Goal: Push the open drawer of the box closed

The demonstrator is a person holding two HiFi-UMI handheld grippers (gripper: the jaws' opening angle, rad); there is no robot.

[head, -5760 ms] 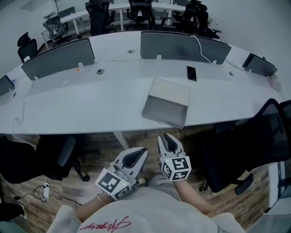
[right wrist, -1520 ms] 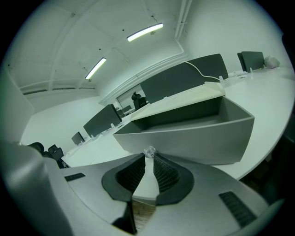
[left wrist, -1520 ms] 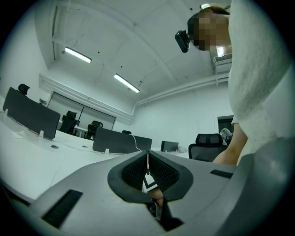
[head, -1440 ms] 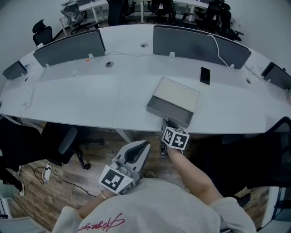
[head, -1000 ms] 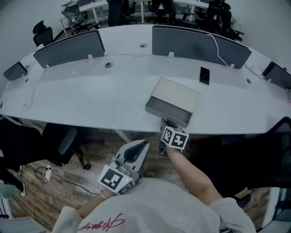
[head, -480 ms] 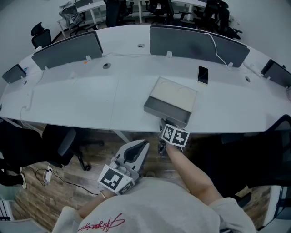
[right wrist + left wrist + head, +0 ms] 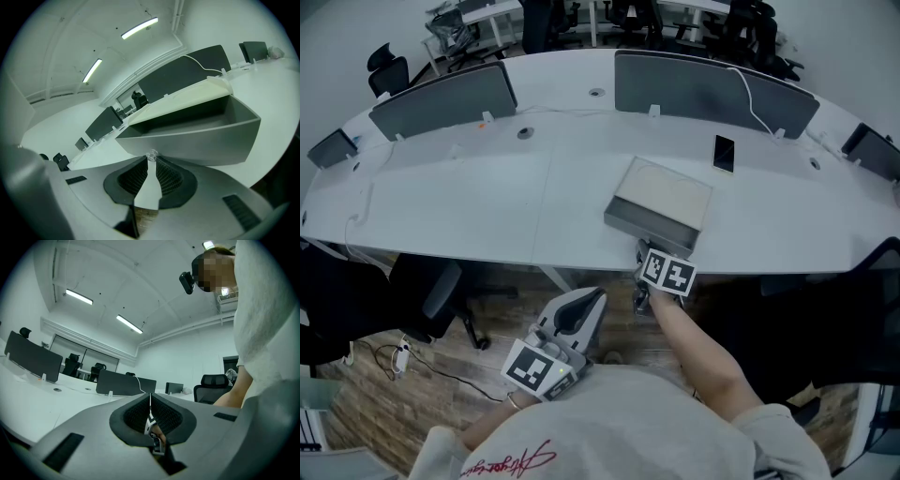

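Note:
A flat grey box (image 7: 667, 194) with a pale lid lies on the white desk (image 7: 487, 202). Its grey drawer (image 7: 645, 228) sticks out toward the desk's near edge. In the right gripper view the drawer (image 7: 197, 133) fills the middle, with a small clear knob (image 7: 151, 154) on its front. My right gripper (image 7: 647, 255) is shut, only a thin slit between the pads, and its tips rest against that knob. Low by my body, my left gripper (image 7: 579, 311) hangs below the desk edge, shut and empty.
A black phone (image 7: 724, 154) lies behind the box. Dark divider screens (image 7: 712, 92) line the desk's far edge with a white cable (image 7: 754, 109) over one. Office chairs (image 7: 427, 295) stand under the near edge, left and right of me.
Since the oldest frame my right gripper rose from below the desk to the drawer front. Over the last second it stays there, and the left gripper has not moved.

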